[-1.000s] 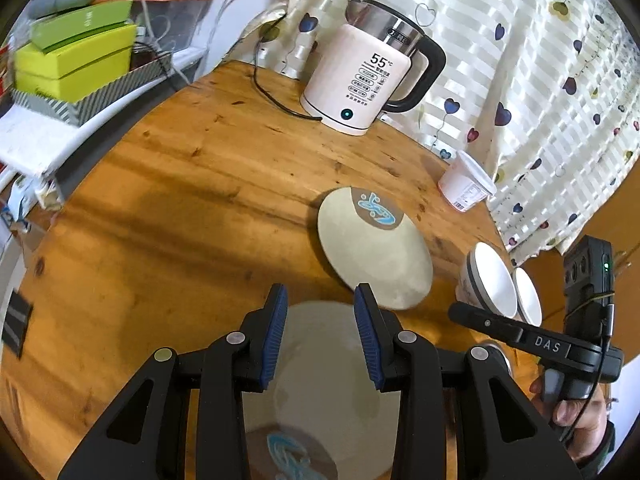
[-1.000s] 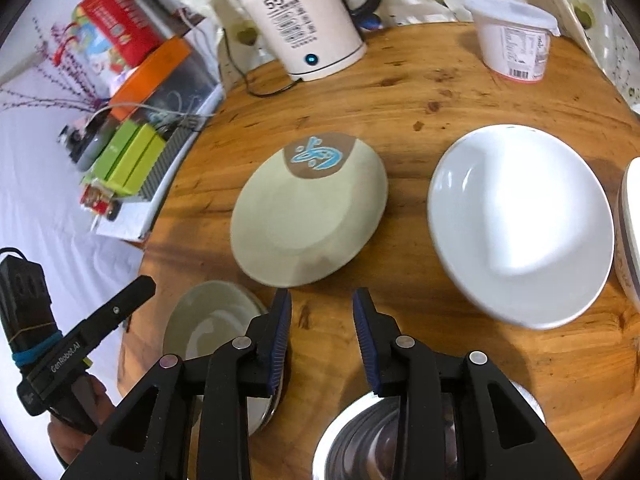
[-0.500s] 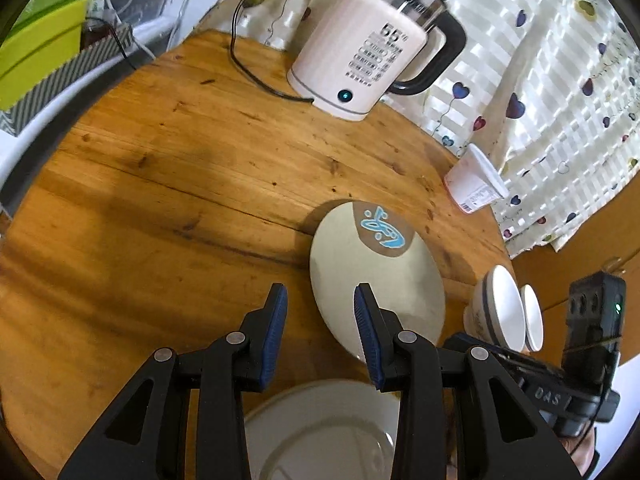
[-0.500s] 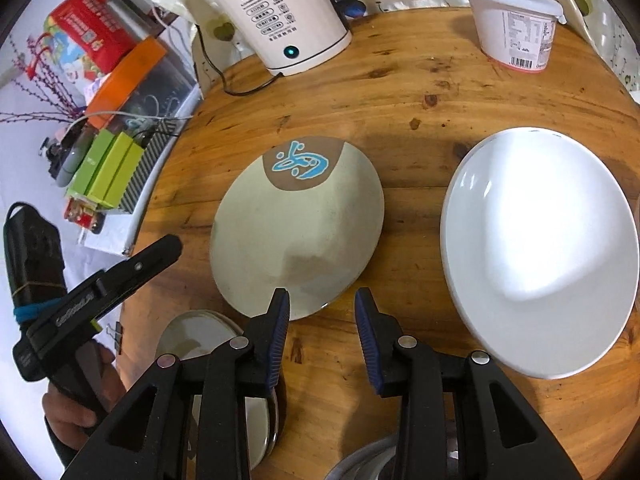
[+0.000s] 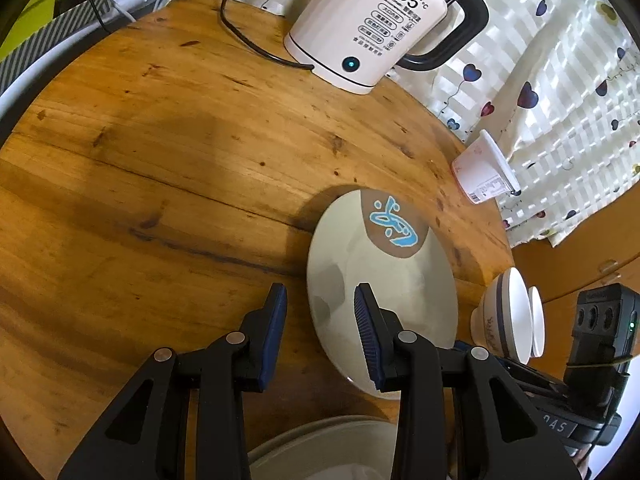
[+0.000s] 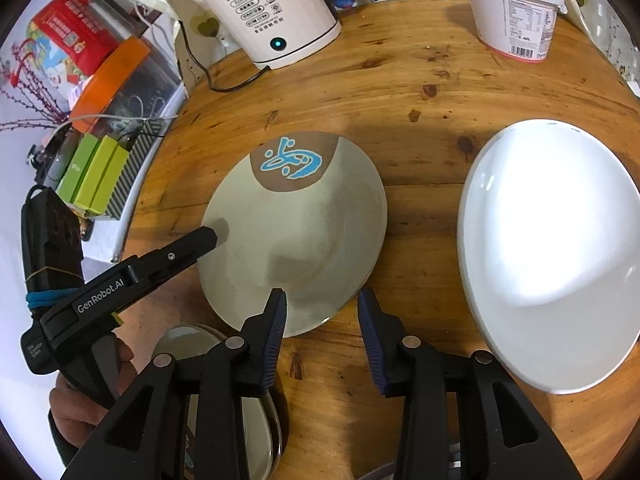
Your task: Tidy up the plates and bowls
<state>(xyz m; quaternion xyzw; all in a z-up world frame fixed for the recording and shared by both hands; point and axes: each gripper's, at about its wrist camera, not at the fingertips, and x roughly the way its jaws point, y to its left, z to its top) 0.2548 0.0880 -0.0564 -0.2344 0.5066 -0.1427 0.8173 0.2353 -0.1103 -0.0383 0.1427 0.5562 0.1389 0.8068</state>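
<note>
Several dishes lie spread over the round wooden table [image 6: 420, 80], so we judge the sorting barely begun. Largest is the white plate [image 6: 552, 248], lying alone at the right side in the right wrist view, not stacked on anything. Next comes the grey plate [image 6: 296, 232] with a blue mark on a brown patch, flat at the table's middle and well apart from the white one. At the near left edge sits a second grey plate [image 6: 224, 392], which seems to rest on a metal dish, though we cannot tell for sure. Two small bowls [image 5: 508, 316] stand side by side at the far right in the left wrist view. A kettle [image 6: 272, 12] and a tub [image 6: 516, 16] stand at the back.

We hold the left gripper [image 5: 320, 324] with its jaws parted around the grey plate's left rim, pads not yet pressing. Our right gripper [image 6: 322, 320] hovers just over the same plate's near rim, jaws apart and just widened, grasping nothing. Gathering plates together and nesting bowls still seems to lie ahead.
</note>
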